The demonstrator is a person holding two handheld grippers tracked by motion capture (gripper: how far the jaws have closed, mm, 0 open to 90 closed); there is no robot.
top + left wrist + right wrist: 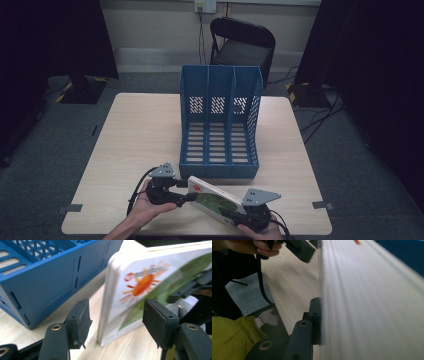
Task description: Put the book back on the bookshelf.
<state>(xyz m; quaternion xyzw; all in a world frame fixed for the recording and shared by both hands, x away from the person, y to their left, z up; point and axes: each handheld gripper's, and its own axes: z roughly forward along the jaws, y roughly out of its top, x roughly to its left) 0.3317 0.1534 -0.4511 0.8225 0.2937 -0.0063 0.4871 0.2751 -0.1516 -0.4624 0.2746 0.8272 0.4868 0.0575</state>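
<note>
Wooden table [130, 150]: my right gripper [239, 214] pinches the book [212, 199]; left gripper [186, 196], spread around its edge, should release before the rack [220, 125].

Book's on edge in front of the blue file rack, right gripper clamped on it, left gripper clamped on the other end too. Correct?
Not quite. The left gripper is not clamped: in the left gripper view its jaws straddle the book with gaps on both sides. The rest holds: the book stands on edge before the blue file rack, and the right gripper presses on it.
</note>
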